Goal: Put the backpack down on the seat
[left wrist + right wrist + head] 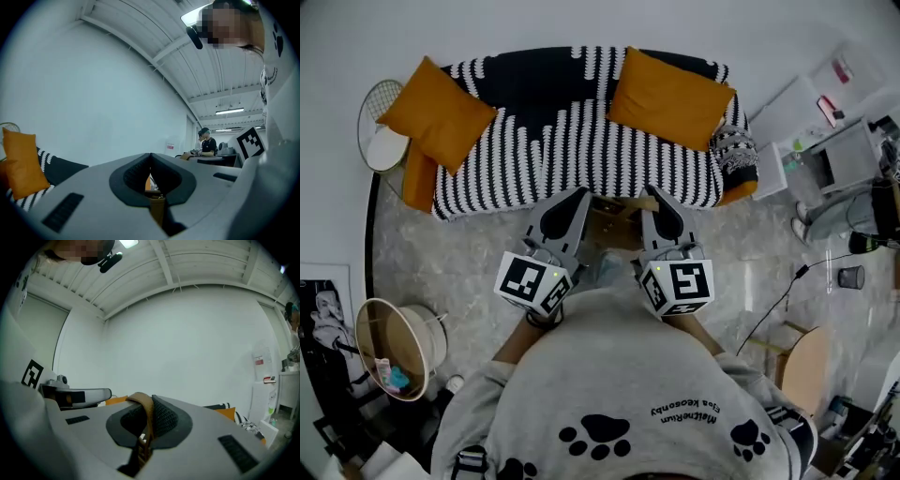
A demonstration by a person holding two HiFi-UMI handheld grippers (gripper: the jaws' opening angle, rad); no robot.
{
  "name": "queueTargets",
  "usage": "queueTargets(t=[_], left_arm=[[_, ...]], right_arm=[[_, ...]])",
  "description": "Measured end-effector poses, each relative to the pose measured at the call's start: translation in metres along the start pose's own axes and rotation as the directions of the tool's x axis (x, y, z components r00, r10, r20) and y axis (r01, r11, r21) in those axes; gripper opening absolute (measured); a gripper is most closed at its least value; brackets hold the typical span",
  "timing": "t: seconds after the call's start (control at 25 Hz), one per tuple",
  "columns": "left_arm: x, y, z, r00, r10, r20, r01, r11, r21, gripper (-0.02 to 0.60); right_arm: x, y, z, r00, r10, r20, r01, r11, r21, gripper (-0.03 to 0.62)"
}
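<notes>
Left gripper (578, 197) and right gripper (654, 194) each pinch a brown strap (146, 414) of the backpack (614, 229) (mostly hidden) just before the striped sofa (581, 141)

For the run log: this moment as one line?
left gripper: shut on strap | right gripper: shut on strap | backpack: held before sofa seat, not yet down

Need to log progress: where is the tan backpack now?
In the head view, the tan backpack hangs between the left gripper and right gripper, just in front of the black-and-white striped sofa.
</notes>
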State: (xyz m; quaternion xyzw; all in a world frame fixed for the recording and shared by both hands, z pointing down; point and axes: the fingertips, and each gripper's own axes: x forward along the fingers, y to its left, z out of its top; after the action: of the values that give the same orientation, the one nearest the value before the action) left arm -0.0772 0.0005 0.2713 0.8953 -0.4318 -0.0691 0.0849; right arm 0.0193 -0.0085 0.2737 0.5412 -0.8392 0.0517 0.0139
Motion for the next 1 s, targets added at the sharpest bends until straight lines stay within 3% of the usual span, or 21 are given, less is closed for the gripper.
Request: queueTargets(t=[0.6,1.0], left_arm=[[0.143,0.053,0.001,0.998,0.058,0.002,-0.058,0.998,-0.006,0.018],[0.182,0.074,-0.007,0.994,0.108,-0.008,-0.108,0.994,-0.02,0.018]], right_arm=[[0.116,-0.107,0.013,0.998,0.058,-0.027,-0.058,0.998,-0.007,0.034],[0.156,-0.142,0.009,0.995,0.088,-0.04,-0.087,0.996,0.008,0.034]])
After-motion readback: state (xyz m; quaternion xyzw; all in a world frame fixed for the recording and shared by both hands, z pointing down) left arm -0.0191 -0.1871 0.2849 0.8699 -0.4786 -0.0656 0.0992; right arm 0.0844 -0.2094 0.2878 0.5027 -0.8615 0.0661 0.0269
